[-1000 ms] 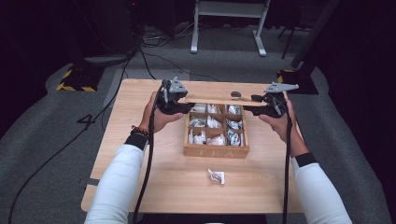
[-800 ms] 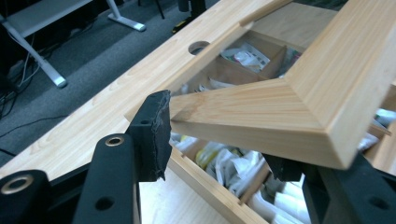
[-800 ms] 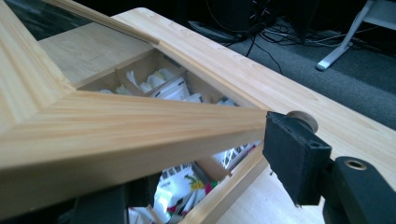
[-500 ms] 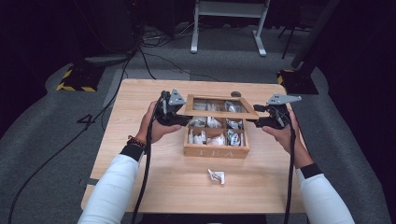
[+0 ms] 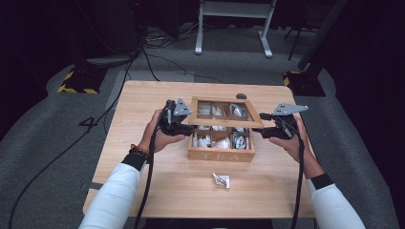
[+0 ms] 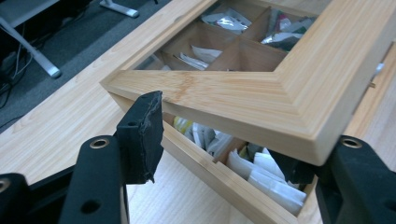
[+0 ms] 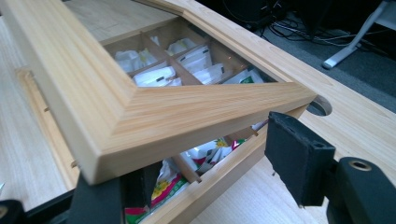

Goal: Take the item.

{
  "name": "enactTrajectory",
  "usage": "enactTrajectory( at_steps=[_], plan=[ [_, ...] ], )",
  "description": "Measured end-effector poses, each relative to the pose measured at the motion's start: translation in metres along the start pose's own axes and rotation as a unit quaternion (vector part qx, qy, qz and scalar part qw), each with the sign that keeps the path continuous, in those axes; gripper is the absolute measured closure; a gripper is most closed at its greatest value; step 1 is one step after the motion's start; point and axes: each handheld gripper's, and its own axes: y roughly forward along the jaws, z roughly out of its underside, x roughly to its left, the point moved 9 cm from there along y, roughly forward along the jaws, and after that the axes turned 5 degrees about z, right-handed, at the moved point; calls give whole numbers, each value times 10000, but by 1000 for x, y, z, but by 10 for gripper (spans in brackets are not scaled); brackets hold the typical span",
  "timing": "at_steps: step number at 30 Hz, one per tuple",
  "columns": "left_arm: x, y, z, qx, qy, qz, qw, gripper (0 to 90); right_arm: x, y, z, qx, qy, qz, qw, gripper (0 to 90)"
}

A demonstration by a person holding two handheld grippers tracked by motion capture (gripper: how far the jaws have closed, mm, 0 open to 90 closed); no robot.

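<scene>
The lid (image 5: 224, 112) of the wooden tea box (image 5: 220, 143) is the thing I am working on. It is a windowed wooden frame, hinged along the box's far edge and hanging half-shut above the compartments, near edge lifted clear of the box. The box itself sits near the middle of the bench (image 5: 143, 100), its near wall lettered TEA, its compartments stuffed with tea bags (image 5: 204, 141).

My left tongs (image 5: 187, 125) straddle the lid's left near corner. In the left gripper view one pad (image 6: 142, 135) stands just off the frame's outer edge while the other jaw sits under the corner; these jaws have just been opening, and I read them as released, the lid between them but not pinched. My right tongs (image 5: 261, 130) meet the lid's right near corner the same way: in the right gripper view the corner rests over the lower jaw and the other pad (image 7: 299, 158) stands apart from the wood, so they are released too.

A loose tea bag (image 5: 221, 180) lies on the bench nearer to me than the box. A small dark round spot (image 5: 241, 96) marks the bench just beyond the box's far right corner.
</scene>
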Motion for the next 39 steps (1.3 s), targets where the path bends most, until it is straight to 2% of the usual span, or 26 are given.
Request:
enactTrajectory(
  at_steps=[15, 20, 26, 31, 37, 39],
  plan=[
    [-12, 2, 18, 159, 73, 93, 9998, 370, 16, -2, 16, 154, -149, -153, 9997, 336],
    [-17, 3, 23, 211, 92, 179, 9996, 344, 21, -2, 21, 202, -113, -324, 9992, 298],
    [-20, 2, 27, 278, 117, 233, 9993, 332, 26, -5, 24, 188, -138, -410, 9989, 276],
    [-24, 2, 31, 373, 228, 231, 9988, 325, 30, -7, 26, 237, -188, -427, 9986, 264],
    [-27, 5, 39, 417, 116, 404, 9982, 320, 34, -5, 33, 352, -160, -434, 9983, 255],
    [-28, 6, 40, 433, 133, 419, 9981, 320, 35, -5, 35, 364, -155, -443, 9982, 254]
  ],
)
